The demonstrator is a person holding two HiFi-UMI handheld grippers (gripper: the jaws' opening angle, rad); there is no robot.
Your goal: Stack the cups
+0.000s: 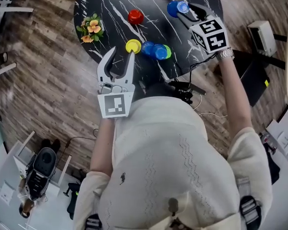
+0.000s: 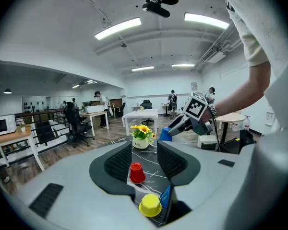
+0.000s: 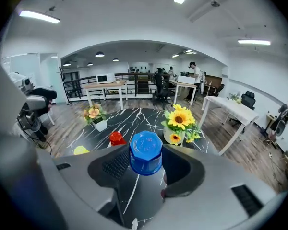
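Left claw (image 1: pixel 123 52) is hanging released over the bench's (image 1: pixel 110 4) near edge, nothing in it. Right claw (image 1: pixel 185 12) is grasping a blue cup (image 3: pixel 145 152) bottom-up, up above the right edge. I'd be keeping it level and centring it over its target before lowering.

Containers: the flowerpot (image 1: pixel 90 27) by the left edge is holding flowers. Yellow cup (image 1: pixel 133 46) and red cup (image 1: pixel 135 17) are sitting bottom-up, so nothing's showing inside. The blue-and-green bunch (image 1: pixel 156 51) is lying near the near edge, maybe nested, can't swear to it.

glossy marble-look table (image 1: pixel 110 4), smooth plastic blue cup (image 3: pixel 145 152)
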